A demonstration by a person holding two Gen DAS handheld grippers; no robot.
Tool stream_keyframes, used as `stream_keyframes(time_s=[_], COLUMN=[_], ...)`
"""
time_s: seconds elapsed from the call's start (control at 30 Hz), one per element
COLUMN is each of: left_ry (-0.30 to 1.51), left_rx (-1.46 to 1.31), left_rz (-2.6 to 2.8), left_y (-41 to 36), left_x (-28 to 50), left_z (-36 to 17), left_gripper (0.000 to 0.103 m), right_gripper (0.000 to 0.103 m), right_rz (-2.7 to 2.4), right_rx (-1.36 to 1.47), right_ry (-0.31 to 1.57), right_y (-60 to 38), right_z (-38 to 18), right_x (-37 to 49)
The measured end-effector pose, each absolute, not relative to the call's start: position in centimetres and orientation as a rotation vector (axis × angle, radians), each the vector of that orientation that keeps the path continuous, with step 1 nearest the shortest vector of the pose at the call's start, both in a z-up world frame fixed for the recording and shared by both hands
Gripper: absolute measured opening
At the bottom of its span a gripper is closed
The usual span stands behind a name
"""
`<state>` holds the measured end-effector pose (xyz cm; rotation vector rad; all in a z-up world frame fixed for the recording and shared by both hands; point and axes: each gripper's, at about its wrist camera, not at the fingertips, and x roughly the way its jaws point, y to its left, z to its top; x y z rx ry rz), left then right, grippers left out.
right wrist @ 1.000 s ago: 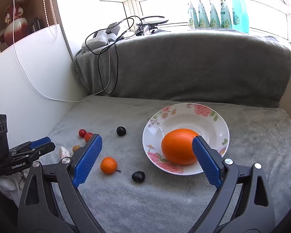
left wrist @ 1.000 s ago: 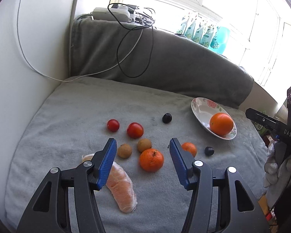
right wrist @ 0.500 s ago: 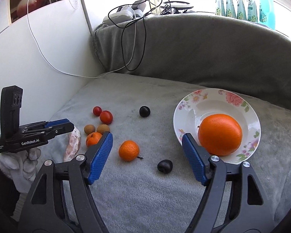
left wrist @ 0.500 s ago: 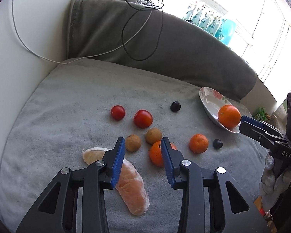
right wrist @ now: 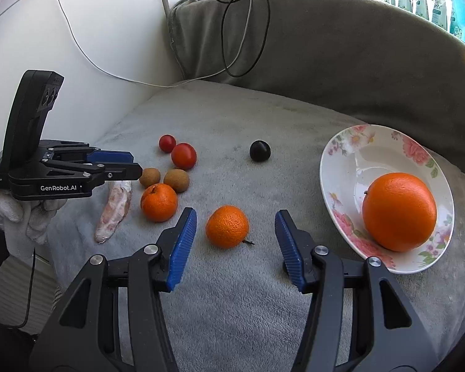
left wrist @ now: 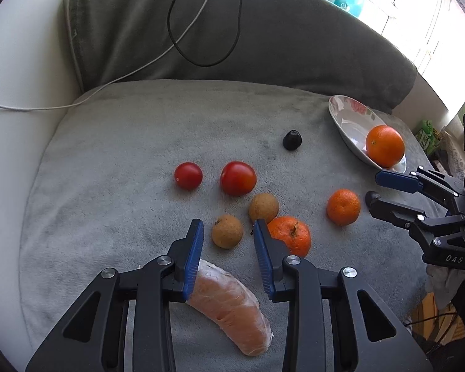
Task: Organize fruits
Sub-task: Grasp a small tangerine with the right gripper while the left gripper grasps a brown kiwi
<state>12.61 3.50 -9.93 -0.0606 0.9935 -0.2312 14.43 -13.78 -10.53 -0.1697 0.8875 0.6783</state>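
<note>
My left gripper (left wrist: 228, 228) hangs over the grey blanket with its jaws closing. A brown longan (left wrist: 227, 231) sits just off its tips, and neither pad touches it. A second longan (left wrist: 263, 207) and a mandarin (left wrist: 290, 235) lie beside its right finger. A peeled citrus segment (left wrist: 229, 307) lies under its left finger. My right gripper (right wrist: 236, 217) is also closing, with a small mandarin (right wrist: 227, 226) between its tips and a gap on each side. A big orange (right wrist: 399, 212) rests in the floral plate (right wrist: 334, 161).
Two red tomatoes (left wrist: 188, 175) (left wrist: 237, 178) and a dark plum (left wrist: 292, 139) lie further back on the blanket. A padded grey backrest (left wrist: 263, 31) with cables draped over it rises behind. A white wall (right wrist: 77, 46) bounds the left side.
Both grippers have come down and forward toward the fruit, and both have narrowed a lot. The longan now sits at the left tips and the small mandarin between the right ones.
</note>
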Motion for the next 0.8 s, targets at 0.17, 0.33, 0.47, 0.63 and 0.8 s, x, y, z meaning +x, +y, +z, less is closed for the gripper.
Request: stream_keyframes(time_s=[0.17, 0.33, 0.47, 0.63, 0.8], left_ry=[1.039, 1.070, 1.072, 1.070, 1.067], left_rx=[-0.032, -0.014, -0.017, -0.008, -0.006], left_rz=[-0.248, -0.252, -0.251, -0.249, -0.254], left_y=[3.1, 3.2, 3.3, 3.3, 3.2], left_x=[13.3, 13.8, 14.1, 14.3, 14.3], left_z=[-10.7, -11.4, -11.6, -11.8, -11.9], left_gripper=[0.032, 0.032, 0.032, 0.027, 0.023], right_gripper=[0.056, 0.056, 0.056, 0.055, 0.048], right_rz=[0.689, 0.692, 0.694, 0.693, 0.702], right_rx=[-0.203, -0.228, -0.239, -0.253, -0.243], right_ry=[0.910, 0.923, 0.933, 0.947, 0.967], right_y=[-12.9, -12.3, -11.9, -11.5, -11.3], right_z=[-11.5, -12.1, -12.5, -13.0, -13.5], right_x=[14.8, 15.1, 15.3, 15.7, 16.1])
